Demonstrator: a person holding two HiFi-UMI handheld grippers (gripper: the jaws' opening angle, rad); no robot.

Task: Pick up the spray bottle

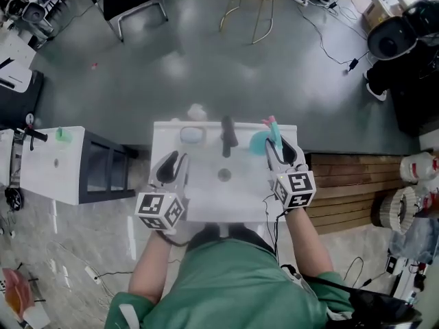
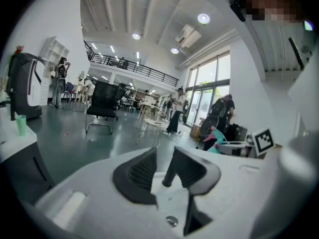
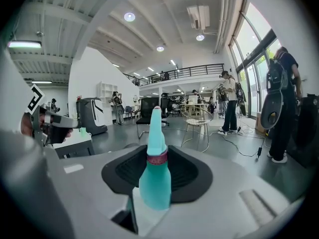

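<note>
Here we are at the white worktop (image 1: pixel 206 204); the teal spray bottle (image 3: pixel 154 183) stands at its back right corner, just beside the black tap (image 1: pixel 228 137), and the right gripper (image 3: pixel 155 172) is right on it. In the right gripper view the two ribbed fingers (image 3: pixel 124 172) sit on either side of the bottle's shoulder, just below the pink collar (image 3: pixel 157 157), and they look pressed against the plastic; I'd call that a closed hold on the bottle. Whether its base is off the worktop I cannot tell from any view.

The left gripper (image 2: pixel 162 172) hangs over the front left of the worktop, fingers a little apart with nothing between them; only the tap shows through the gap, well beyond.

How will it handle? My guess is a thin, smooth plastic body: light if near empty, heavier low down if there is liquid inside, and I can't see the fill level. The wall will likely give under a hard squeeze and the taper invites slipping upward, so the shoulder under the collar is a sensible place to hold — firm, narrow, with the collar as a stop. I'd avoid the slim top; a grip there could let the bottle swing.
</note>
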